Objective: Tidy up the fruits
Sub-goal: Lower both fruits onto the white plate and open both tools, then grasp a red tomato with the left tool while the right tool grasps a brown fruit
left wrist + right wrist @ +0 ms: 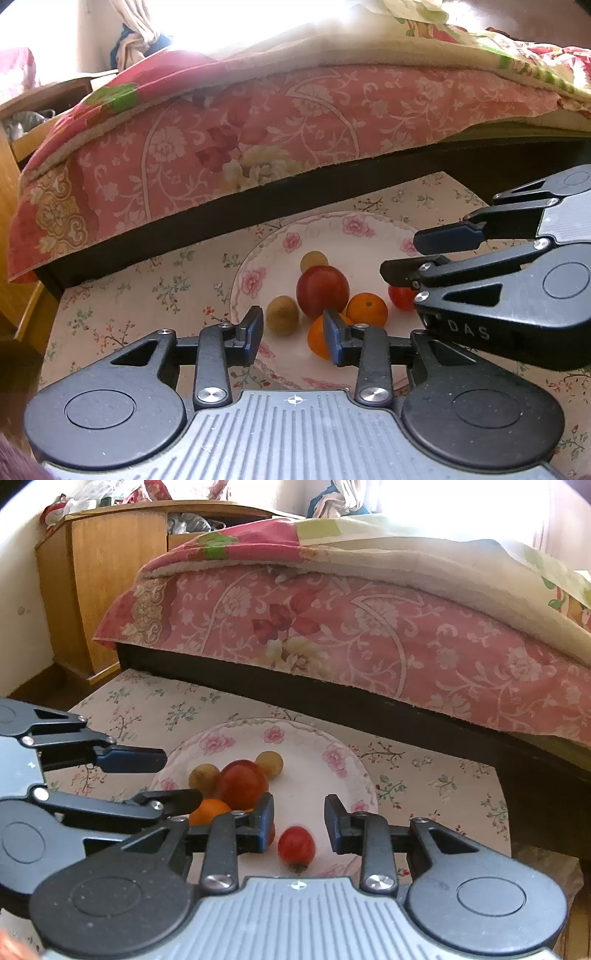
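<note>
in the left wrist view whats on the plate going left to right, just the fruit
brownish-green round fruit → big red fruit → orange with the stem dimple → small red fruit, partly hidden behind the right gripper. The nearer orange and the far greenish fruit overlap the big red one, so left out.

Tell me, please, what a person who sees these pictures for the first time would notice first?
First the flowered plate on the low table, with a big red fruit in the middle of a small heap of fruit. Two open claws, left and right, reach over it; a small red fruit lies between the right one's fingers. Behind stands a bed with a pink cover.
</note>
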Tool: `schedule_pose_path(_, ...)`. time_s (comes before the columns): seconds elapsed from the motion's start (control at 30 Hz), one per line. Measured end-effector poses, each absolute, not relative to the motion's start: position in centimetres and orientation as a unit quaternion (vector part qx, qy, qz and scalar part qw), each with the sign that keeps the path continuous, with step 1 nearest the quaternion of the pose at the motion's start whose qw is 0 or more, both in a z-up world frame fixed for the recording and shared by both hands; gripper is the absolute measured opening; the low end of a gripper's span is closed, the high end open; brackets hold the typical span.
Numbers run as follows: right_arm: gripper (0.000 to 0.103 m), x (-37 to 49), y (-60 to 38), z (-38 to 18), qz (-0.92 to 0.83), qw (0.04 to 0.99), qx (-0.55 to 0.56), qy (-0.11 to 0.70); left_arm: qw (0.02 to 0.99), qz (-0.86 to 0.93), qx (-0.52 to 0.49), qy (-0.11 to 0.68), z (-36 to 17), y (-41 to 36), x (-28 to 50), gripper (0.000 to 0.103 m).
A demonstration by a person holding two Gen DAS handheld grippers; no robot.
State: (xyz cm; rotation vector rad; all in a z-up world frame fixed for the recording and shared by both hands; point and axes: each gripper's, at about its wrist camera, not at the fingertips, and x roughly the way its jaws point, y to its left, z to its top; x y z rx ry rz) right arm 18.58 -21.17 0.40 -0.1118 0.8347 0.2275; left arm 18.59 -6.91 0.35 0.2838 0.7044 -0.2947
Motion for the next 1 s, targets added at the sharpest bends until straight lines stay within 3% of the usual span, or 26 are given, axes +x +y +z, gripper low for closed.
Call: schedule_pose_path(1.0,0.032,14.7,-23.6,2.5,0.079,0.91,-0.03,0.407,0.924,-0.149,0.125,0.331,2.3,-6.4,16.0,0.049)
